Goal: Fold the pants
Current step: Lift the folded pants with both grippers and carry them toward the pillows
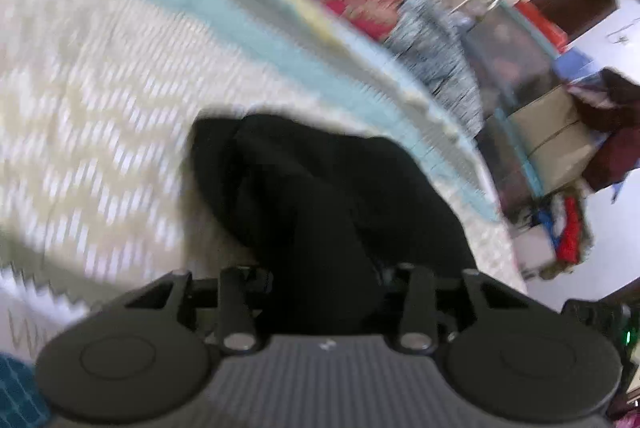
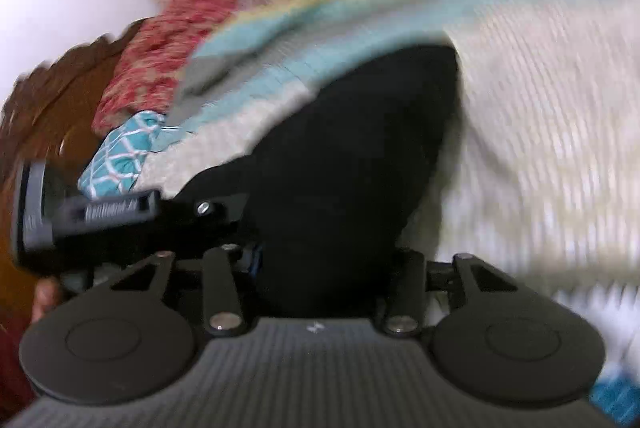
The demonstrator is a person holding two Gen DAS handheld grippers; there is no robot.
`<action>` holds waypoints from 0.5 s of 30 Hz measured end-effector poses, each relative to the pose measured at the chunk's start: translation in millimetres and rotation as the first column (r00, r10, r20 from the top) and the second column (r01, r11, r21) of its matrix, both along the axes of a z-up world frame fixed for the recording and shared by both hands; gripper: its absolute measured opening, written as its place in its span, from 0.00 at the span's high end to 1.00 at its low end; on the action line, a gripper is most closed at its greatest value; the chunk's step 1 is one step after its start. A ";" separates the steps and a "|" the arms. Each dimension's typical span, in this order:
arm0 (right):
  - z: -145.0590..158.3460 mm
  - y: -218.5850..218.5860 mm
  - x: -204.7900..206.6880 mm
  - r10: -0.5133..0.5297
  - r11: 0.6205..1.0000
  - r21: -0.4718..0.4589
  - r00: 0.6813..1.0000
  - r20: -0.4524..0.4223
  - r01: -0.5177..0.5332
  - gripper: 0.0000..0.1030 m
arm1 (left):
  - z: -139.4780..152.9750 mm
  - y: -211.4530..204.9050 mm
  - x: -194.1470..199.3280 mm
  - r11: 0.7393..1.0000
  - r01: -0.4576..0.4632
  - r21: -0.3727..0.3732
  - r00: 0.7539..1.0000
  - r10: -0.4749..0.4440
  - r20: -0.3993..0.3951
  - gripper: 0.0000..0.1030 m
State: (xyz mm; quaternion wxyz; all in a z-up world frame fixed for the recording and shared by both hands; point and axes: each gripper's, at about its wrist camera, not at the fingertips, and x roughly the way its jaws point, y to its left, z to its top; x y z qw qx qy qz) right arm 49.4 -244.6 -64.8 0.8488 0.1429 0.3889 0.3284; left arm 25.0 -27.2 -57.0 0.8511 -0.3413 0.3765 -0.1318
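Pants [image 1: 320, 196]: black, matte cloth, bunched into a soft mound with a few deep folds; no seams, pockets or waistband can be made out through the blur.
Where the pants lie: on the bed's cream woven cover [image 1: 100, 116], reaching from the middle of each wrist view down to 6 o'clock, where the cloth runs in between the fingers of each tool.
Left tool [image 1: 324, 292]: black cloth fills the gap between its fingers; the fingertips are hidden in the fabric, and I cannot tell if the pads press on it.
Right tool [image 2: 324, 268]: the same dark cloth fills its gap; the fingers are buried in it too, so whether it is clamped I cannot tell.
Right view, 9 o'clock: the left tool's body [image 2: 100, 220] shows just beside the pants.
Cover: a teal stripe [image 1: 248, 24] crosses at 12 to 3 o'clock beyond the pants.
Picture quality: both views are motion-blurred.
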 end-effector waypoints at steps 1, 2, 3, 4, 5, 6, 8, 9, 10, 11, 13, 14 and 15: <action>13.7 4.3 -2.3 0.008 1.000 0.002 0.998 0.067 -0.008 0.55 | 17.0 1.6 3.0 1.000 -0.008 0.019 0.998 0.007 0.058 0.64; 25.2 6.3 -1.8 0.007 1.000 0.016 0.993 0.121 -0.009 0.55 | 33.0 3.3 7.2 0.999 -0.012 0.039 0.992 0.008 0.122 0.64; 37.6 7.8 1.5 -0.001 0.999 0.039 0.984 0.179 -0.006 0.54 | 48.2 4.8 12.9 0.998 -0.016 0.063 0.983 0.004 0.186 0.64; 47.4 8.7 7.0 -0.008 0.998 0.058 0.973 0.230 -0.005 0.54 | 60.0 5.3 18.3 0.996 -0.020 0.090 0.971 -0.002 0.237 0.64; 57.8 11.3 15.9 -0.014 0.998 0.069 0.956 0.294 -0.007 0.54 | 72.5 4.6 28.1 0.991 -0.027 0.134 0.955 -0.014 0.296 0.64; 66.9 14.6 22.9 -0.018 0.998 0.068 0.938 0.345 -0.006 0.54 | 81.0 3.9 38.8 0.984 -0.036 0.175 0.941 -0.026 0.336 0.64; 81.3 23.5 41.7 -0.031 0.998 0.060 0.905 0.423 0.006 0.54 | 89.4 3.2 71.0 0.968 -0.062 0.242 0.926 -0.035 0.375 0.64; 83.8 30.6 51.9 -0.040 0.998 0.057 0.893 0.448 0.016 0.54 | 88.7 3.7 87.2 0.965 -0.071 0.254 0.926 -0.031 0.377 0.64; 82.5 38.1 63.8 -0.050 0.998 0.052 0.885 0.463 0.029 0.54 | 84.6 5.5 105.3 0.963 -0.077 0.258 0.928 -0.026 0.372 0.63; 76.7 43.2 74.8 -0.060 0.998 0.048 0.883 0.465 0.042 0.54 | 76.1 8.7 128.8 0.959 -0.088 0.268 0.934 -0.014 0.357 0.63; 60.8 55.3 98.6 -0.072 0.997 0.037 0.902 0.426 0.062 0.54 | 51.7 12.3 165.5 0.949 -0.108 0.296 0.954 0.015 0.300 0.62; 47.6 59.5 114.1 -0.085 0.996 0.037 0.926 0.367 0.077 0.53 | 34.9 18.4 176.3 0.944 -0.117 0.310 0.966 0.035 0.257 0.62; 31.4 63.4 129.1 -0.103 0.995 0.036 0.954 0.283 0.097 0.53 | 15.8 22.3 189.6 0.939 -0.117 0.323 0.979 0.055 0.195 0.62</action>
